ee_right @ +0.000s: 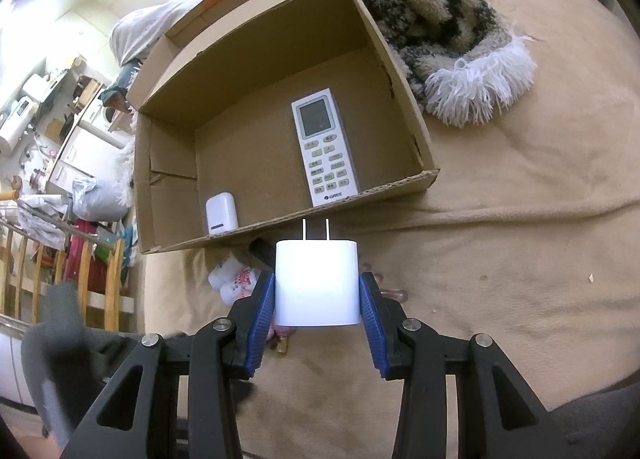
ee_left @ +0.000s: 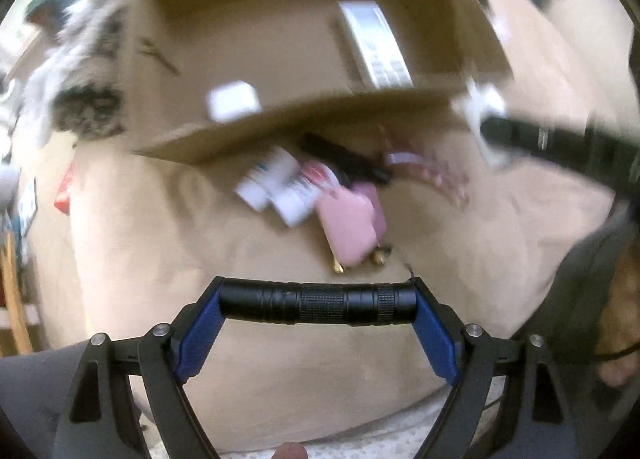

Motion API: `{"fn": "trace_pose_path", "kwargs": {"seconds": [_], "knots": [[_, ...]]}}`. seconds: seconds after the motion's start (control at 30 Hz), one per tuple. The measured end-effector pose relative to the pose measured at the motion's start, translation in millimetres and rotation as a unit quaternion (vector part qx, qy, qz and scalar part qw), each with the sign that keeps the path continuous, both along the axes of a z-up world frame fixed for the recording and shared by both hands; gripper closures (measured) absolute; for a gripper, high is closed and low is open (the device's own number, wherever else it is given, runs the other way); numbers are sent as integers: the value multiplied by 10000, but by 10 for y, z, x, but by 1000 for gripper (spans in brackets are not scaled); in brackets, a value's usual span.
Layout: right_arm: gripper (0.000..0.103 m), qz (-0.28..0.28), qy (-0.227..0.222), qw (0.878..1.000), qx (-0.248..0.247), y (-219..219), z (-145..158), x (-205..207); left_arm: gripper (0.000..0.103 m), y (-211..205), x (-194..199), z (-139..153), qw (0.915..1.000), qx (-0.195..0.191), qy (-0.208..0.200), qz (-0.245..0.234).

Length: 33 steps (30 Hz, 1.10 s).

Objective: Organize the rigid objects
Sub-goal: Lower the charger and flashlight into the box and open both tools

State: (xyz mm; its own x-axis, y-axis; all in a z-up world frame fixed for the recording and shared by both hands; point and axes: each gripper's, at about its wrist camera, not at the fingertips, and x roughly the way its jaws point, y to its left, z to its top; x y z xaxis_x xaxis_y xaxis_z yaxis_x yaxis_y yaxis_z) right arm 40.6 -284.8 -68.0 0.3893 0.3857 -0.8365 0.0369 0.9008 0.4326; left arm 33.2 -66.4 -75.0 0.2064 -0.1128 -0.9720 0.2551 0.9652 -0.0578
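Sorting partly done: remote (ee_right: pixel 325 151) and white case (ee_right: pixel 222 213) lie in the cardboard box (ee_right: pixel 404 87).
Left gripper (ee_left: pixel 318 305) clamps a flashlight (ee_left: pixel 318 302); right gripper (ee_right: pixel 316 291) clamps a charger (ee_right: pixel 316 283); a pile (ee_left: pixel 312 187) waits at the box's 6 o'clock.

The white remote control (ee_right: pixel 325 147) lying in the cardboard box (ee_right: pixel 168 163) carries the brand "GREE" at its lower end. Its button labels are too small to read; nothing else is legible.
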Motion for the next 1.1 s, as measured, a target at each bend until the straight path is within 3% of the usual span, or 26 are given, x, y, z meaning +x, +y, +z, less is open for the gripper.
{"fn": "trace_pose_path", "kwargs": {"seconds": [0.17,0.33,0.63,0.8,0.97,1.1], "knots": [[59,20,-110,9999,55,19,47,-18,18,340,131,312,9979,-77,-387,507],[59,55,-411,9991,108,28,185,-58,18,429,186,669,9922,-76,-895,867],[59,148,-1013,9944,279,19,564,-28,18,675,425,1375,9703,-48,-1959,1418],[59,195,-1233,9915,379,9,767,176,18,713,669,1559,9621,-305,-2175,1616],[59,267,-1296,9909,227,72,876,530,18,678,863,1775,9455,-589,-2606,1862],[59,310,-1322,9907,26,114,881,791,18,527,1083,1713,9497,-570,-2516,1773]]}}
